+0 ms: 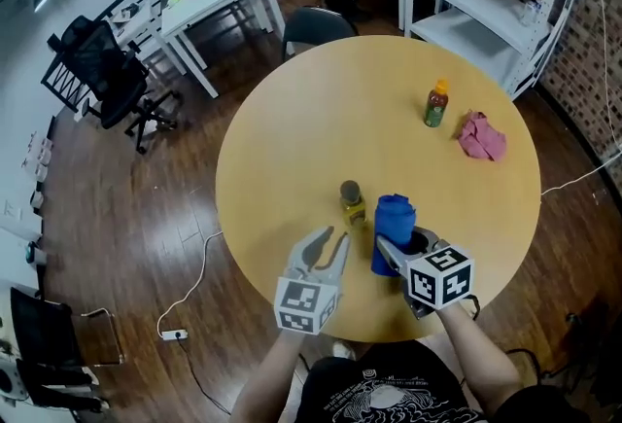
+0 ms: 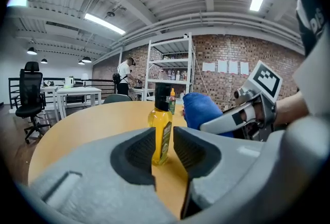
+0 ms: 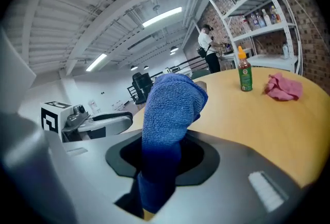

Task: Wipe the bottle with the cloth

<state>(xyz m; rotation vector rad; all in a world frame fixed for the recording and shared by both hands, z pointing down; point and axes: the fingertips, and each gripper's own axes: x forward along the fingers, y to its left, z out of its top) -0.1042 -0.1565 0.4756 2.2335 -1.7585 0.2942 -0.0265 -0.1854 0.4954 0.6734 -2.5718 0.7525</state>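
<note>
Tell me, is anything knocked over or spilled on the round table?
Nothing looks spilled or tipped. The yellow bottle and the green bottle both stand upright. Only the pink cloth lies crumpled near the green bottle.

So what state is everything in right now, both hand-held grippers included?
Yellow bottle: upright, capped, not gripped.
Blue cloth: bunched, gripped.
Left hand-held gripper: jaws apart, empty.
Right hand-held gripper: shut on blue cloth.
Green bottle: upright, capped.
Pink cloth: crumpled on table.

bottle on tbl, cloth just r of it
</note>
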